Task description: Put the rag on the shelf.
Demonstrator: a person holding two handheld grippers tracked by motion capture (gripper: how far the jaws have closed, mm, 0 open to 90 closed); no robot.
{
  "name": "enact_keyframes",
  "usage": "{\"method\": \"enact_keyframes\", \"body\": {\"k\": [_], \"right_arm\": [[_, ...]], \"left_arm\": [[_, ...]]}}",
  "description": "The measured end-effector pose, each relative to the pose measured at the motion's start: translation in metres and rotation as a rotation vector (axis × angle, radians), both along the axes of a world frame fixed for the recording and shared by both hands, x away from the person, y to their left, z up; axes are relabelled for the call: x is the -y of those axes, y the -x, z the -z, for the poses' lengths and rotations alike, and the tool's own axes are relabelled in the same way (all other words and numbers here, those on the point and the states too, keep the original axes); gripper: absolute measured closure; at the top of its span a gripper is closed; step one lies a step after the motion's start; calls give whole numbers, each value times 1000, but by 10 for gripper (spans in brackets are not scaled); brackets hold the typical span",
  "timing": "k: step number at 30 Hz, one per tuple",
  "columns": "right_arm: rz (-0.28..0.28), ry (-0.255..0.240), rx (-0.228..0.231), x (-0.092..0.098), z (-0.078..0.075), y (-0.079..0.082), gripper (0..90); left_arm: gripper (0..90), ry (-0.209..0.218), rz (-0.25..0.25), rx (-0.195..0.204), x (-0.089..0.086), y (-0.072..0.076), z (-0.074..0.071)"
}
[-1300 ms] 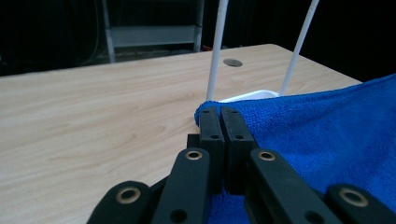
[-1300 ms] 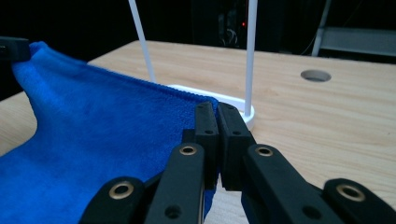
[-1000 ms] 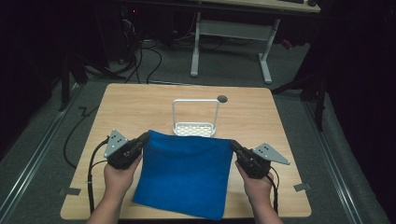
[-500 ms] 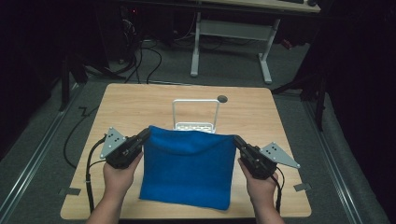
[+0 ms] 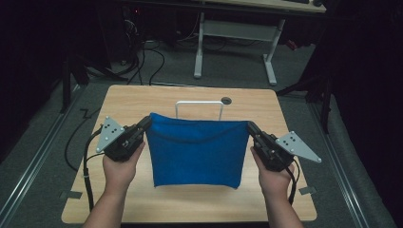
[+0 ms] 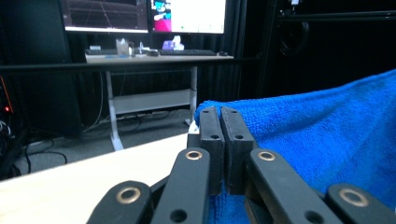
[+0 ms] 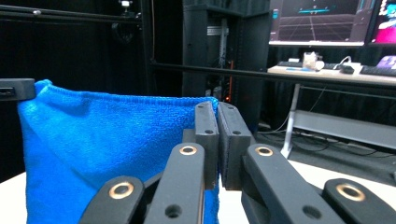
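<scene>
Dark lab space rings a pale wooden bench (image 5: 142, 102), and above its middle hangs the blue towel (image 5: 195, 152), stretched between my two grippers. Its top edge runs left to right across my front, sagging slightly in the centre, and the cloth drops from that edge as a flat sheet whose lower hem sits near the bench, towards my side. Whether the hem touches the wood I cannot tell. It looks doubled, a soft terry weave, bright and unmarked.

I have the left gripper (image 5: 142, 127) clamped on the top left corner and the right gripper (image 5: 252, 130) clamped on the top right corner — in each gripper view the jaws stand pressed together with blue pile between them. Neither hand is nearer; the towel lies evenly between them, so any coming move, I judge, turns on both ends travelling together.

Just behind the towel a white wire rack (image 5: 199, 105) stands upright — its top bar shows over the cloth's edge. Farther back stands a white-legged desk (image 5: 233, 33).
</scene>
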State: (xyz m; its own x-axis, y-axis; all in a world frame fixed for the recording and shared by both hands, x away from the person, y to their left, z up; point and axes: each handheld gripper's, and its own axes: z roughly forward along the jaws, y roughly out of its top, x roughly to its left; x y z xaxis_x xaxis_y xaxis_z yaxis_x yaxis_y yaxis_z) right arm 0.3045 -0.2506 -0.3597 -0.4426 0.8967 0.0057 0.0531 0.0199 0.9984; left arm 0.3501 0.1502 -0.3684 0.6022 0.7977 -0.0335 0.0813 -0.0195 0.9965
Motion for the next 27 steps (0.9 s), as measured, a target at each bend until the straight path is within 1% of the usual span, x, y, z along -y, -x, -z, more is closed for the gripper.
{"method": "enact_keyframes", "body": {"k": [2,3,5,7,10,14,16,18,19,20,21,22,23,24,25,27], "right_arm": [[7,0,7,1,-5,-1,883],[7,0,7,1,-5,-1,883],[17,-7,24,2,-10,-2,882],[20,-6,33,2,-12,-2,883],[24,-1,35,2,-13,-4,883],[26,-3,33,3,-17,-11,883],[36,1,30,5,-20,-17,883],[38,0,28,6,-21,-18,883],[42,-1,28,8,-23,-23,883],[42,-1,28,8,-23,-23,883],[49,4,24,10,-26,-29,884],[49,4,24,10,-26,-29,884],[51,1,20,11,-27,-32,884],[58,6,18,12,-31,-39,884],[58,6,18,12,-31,-39,884],[63,4,19,11,-35,-46,884]], "left_arm": [[888,-1,3,10,2,-1,-5],[888,-1,3,10,2,-1,-5],[888,-2,2,24,5,-2,-9],[888,-1,0,29,6,-4,-12],[888,7,-3,33,8,-8,-17],[889,-6,-9,44,14,-13,-21],[888,-19,-25,43,17,-20,-23],[888,-19,-24,39,18,-23,-23],[888,-22,-28,38,18,-29,-26],[889,-22,-28,38,18,-29,-26],[889,-25,-33,40,19,-35,-30],[889,-25,-33,40,19,-35,-30],[889,-30,-34,41,19,-40,-32],[889,-37,-39,45,20,-42,-34],[889,-45,-45,51,21,-45,-36],[889,-54,-59,61,23,-53,-42]]}}
